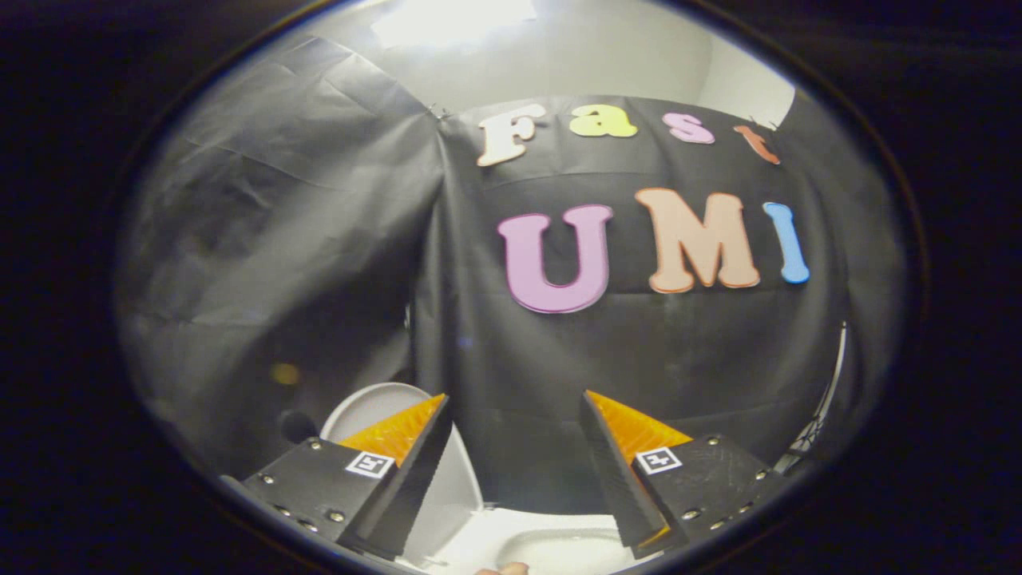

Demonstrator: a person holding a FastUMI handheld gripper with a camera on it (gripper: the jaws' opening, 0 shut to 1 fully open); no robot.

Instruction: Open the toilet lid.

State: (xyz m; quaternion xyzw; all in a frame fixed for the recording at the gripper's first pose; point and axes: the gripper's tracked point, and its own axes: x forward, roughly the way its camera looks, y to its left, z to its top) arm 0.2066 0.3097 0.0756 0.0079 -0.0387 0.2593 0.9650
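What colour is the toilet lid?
White; the raised toilet lid shows behind one finger of the open gripper in the gripper view.

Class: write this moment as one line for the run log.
gripper: jaws open, holding nothing | toilet lid: raised, behind the left jaw | toilet bowl: open, below the jaws | task: lid appears up

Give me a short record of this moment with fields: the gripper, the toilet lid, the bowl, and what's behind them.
gripper: open, fingers spread wide, nothing between them
white round toilet lid: raised, standing up behind and beside the left finger, apart from both fingers as far as can be told
white toilet bowl: open, low between the fingers
backdrop: black cloth booth wall just beyond the toilet
task state: lid looks already open
small pale object at the bottom between the fingers: too little visible to identify
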